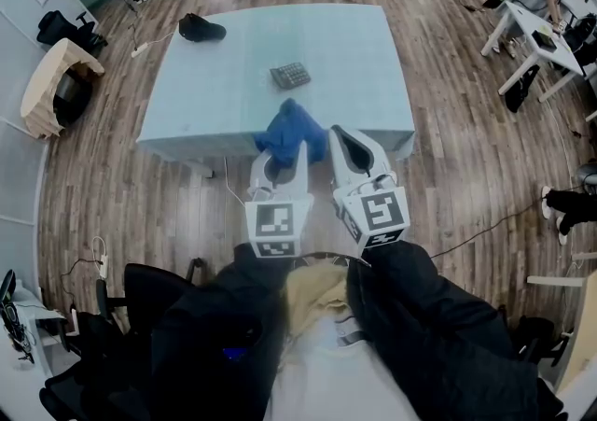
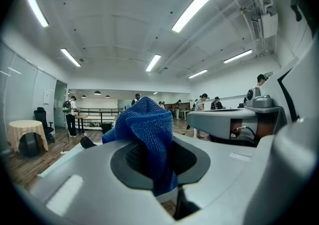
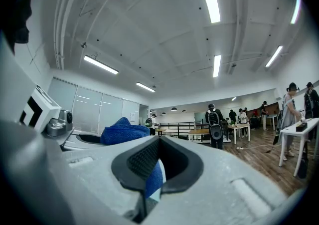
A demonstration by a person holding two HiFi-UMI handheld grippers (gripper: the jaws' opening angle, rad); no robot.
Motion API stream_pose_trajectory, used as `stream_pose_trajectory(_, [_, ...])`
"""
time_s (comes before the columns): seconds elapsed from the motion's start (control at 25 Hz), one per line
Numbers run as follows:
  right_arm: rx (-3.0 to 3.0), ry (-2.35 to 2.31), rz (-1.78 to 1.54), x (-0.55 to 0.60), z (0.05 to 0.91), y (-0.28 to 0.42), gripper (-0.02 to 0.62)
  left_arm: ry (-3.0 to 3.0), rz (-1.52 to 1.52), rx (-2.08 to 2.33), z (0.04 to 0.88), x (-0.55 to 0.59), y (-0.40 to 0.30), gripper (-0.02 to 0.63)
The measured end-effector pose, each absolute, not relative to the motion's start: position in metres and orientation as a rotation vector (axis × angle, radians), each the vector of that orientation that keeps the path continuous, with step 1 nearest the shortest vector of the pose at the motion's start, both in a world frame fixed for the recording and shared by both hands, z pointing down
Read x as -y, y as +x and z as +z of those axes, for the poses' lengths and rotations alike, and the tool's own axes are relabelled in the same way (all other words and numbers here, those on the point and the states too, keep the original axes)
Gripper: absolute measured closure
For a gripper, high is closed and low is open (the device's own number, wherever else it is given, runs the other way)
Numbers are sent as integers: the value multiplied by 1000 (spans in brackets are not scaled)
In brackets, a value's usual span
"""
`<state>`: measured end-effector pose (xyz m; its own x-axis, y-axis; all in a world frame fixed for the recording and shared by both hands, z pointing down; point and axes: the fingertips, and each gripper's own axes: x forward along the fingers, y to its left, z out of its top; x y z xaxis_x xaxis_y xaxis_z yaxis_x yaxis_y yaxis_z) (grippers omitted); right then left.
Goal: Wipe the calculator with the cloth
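Left gripper [image 1: 283,156] and right gripper [image 1: 341,136] are clamped on the crumpled blue microfibre cloth [image 1: 289,128]; the dark rectangular calculator [image 1: 290,75] at twelve o'clock is judged not yet wiped.

The cloth [image 1: 291,130] is deep blue. The calculator [image 1: 290,75] is dark grey with a grid of keys. The tabletop [image 1: 373,46] is pale blue-green, and the floor [image 1: 448,158] is brown wood-grain. The left claw [image 1: 280,156] and right claw [image 1: 347,144] are white with black pads and black-and-white square markers.
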<state>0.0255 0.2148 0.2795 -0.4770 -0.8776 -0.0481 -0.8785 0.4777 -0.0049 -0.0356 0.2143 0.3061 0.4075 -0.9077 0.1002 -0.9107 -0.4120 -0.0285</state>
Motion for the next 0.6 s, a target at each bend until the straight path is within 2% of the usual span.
stream_pose_trajectory(0.6, [-2684, -1560, 13, -213, 291, 37, 595, 2581, 169, 1695, 318, -214, -23, 548])
